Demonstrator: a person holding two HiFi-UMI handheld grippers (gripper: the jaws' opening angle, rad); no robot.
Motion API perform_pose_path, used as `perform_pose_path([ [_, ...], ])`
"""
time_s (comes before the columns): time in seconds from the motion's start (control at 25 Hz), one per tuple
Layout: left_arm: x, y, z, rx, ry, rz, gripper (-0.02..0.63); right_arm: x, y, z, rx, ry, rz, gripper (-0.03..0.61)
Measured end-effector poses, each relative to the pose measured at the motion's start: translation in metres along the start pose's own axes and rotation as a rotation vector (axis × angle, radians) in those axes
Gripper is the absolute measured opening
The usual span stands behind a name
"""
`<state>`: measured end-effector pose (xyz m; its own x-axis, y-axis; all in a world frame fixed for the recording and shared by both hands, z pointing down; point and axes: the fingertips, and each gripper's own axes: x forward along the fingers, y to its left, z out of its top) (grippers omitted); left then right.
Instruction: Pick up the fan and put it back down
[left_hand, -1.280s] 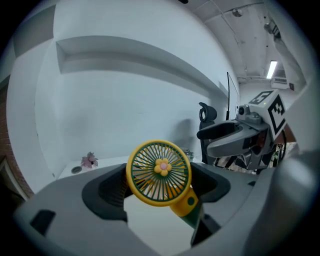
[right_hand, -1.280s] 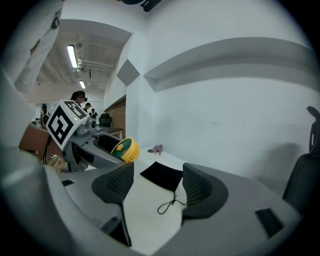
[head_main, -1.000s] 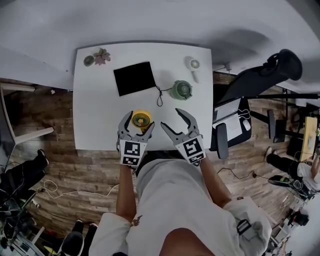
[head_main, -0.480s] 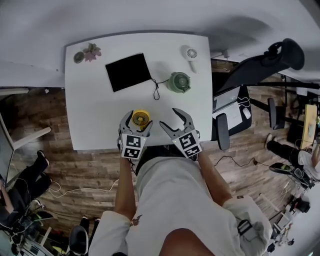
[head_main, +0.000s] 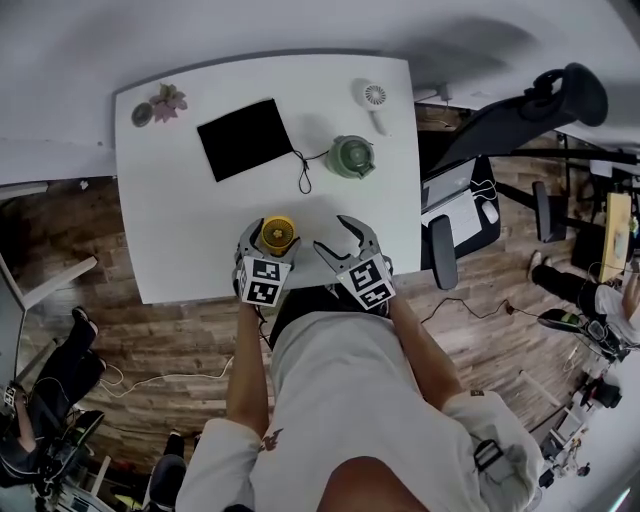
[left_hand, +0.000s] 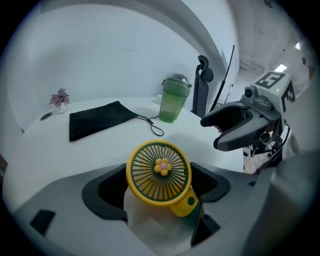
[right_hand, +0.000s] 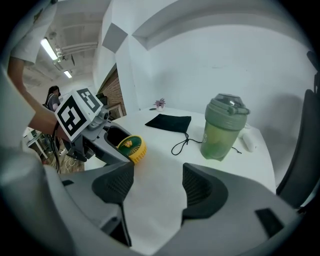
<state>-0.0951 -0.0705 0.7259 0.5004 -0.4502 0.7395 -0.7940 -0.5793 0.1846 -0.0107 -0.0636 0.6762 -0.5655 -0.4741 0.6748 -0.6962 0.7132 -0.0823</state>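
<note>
Fan (left_hand: 159, 172) sits between left tongs (left_hand: 159, 185) (seemingly gripped).

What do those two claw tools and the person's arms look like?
The left gripper and right gripper are both grey, each with two curved jaws lined with dark ribbed pads and a cube of black-and-white square markers behind. The person wears a pale short-sleeved shirt; the forearms are bare.

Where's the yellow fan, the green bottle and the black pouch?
yellow fan (left_hand: 161, 166): left gripper view, on the flower at the middle of its grille.
green bottle (right_hand: 219, 137): right gripper view, on its body below the lid.
black pouch (head_main: 243, 138): head view, on the middle of the cloth.
</note>
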Motion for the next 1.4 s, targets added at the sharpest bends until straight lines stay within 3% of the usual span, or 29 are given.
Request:
perform_pose_path([
  [0.4, 0.008, -0.002, -0.004, 0.014, 0.002, -0.018, 0.391, 0.003, 0.002, -0.006, 0.004, 0.017, -0.012, 0.31],
  [0.72, -0.001, 0.0, 0.006, 0.005, -0.044, 0.004, 0.414, 0.0, 0.002, 0.008, -0.012, -0.009, -0.028, 0.321],
  [1.0, -0.044, 0.007, 0.057, 0.018, -0.215, 0.06, 0.386, -0.015, -0.003, 0.05, -0.044, -0.099, -0.064, 0.311],
  [1.4, -0.128, 0.006, 0.141, 0.079, -0.47, 0.158, 0.344, -0.07, -0.001, 0.142, -0.125, -0.311, -0.116, 0.293],
])
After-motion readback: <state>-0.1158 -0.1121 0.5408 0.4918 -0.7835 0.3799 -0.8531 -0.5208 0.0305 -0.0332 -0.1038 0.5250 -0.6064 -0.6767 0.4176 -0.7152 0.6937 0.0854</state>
